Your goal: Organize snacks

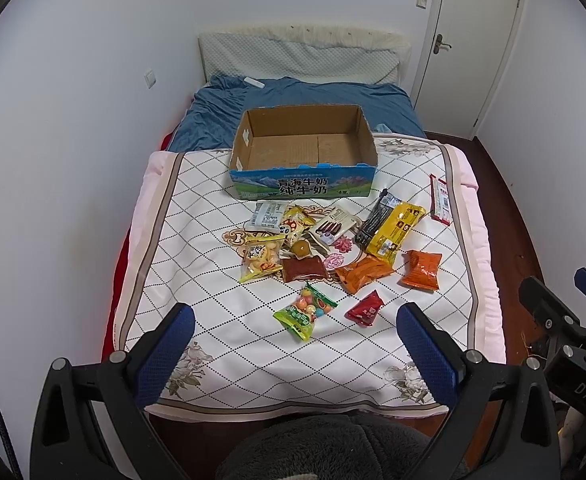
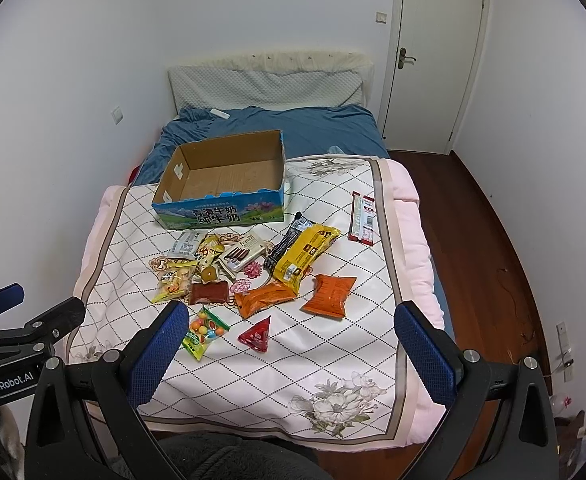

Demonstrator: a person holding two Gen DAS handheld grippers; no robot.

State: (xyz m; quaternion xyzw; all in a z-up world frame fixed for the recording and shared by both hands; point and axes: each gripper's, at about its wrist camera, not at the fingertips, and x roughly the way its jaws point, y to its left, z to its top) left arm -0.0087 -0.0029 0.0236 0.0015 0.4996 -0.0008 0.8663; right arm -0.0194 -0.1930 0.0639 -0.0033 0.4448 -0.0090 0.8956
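Note:
An open cardboard box with a blue printed front stands on a white diamond-pattern quilt; I see nothing in it. Several snack packets lie in front of it: a candy bag, a red triangular packet, two orange bags, a yellow bag and a red-white bar. My left gripper is open and empty above the near quilt. My right gripper is open and empty, beside it.
The quilt lies on a bed with a blue sheet and a pillow at the headboard. White walls flank the left. A shut door and wooden floor lie to the right.

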